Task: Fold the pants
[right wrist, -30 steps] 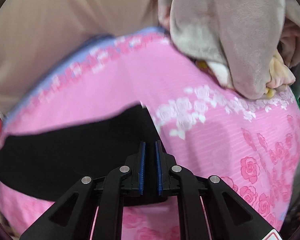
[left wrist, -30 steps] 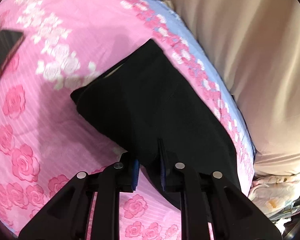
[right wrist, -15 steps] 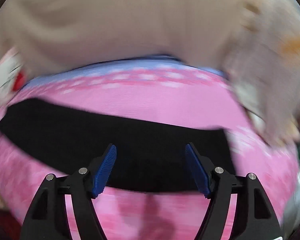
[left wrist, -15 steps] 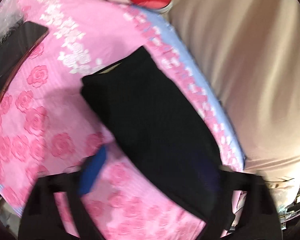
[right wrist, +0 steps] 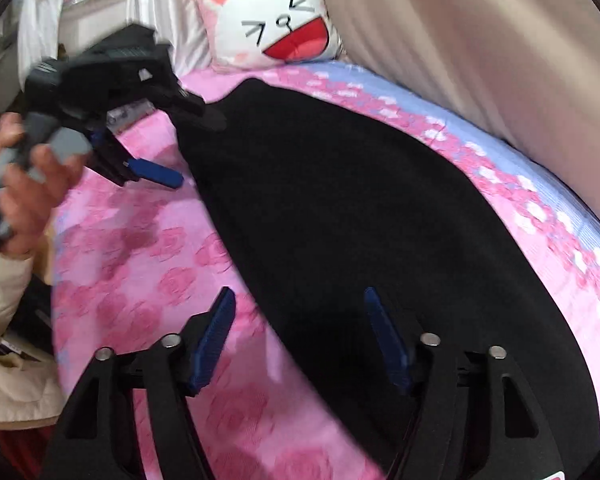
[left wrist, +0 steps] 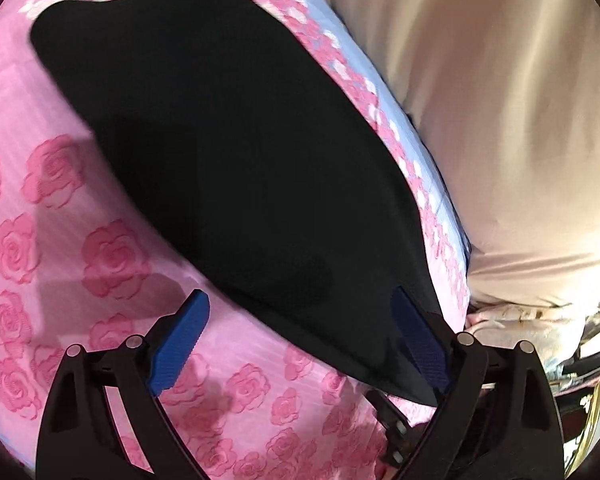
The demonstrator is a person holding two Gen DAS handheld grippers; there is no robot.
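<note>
Now your left claw (left wrist: 298, 334) is spread wide and holds nothing; the black pants (left wrist: 228, 152) lie flat on the pink rose bedsheet (left wrist: 60, 240) just ahead, their near end between its blue pads (left wrist: 180, 340). Your right claw (right wrist: 304, 340) is spread too, the pants' edge running between its fingers, a cartoon-face pillow (right wrist: 276, 20) far ahead.
</note>
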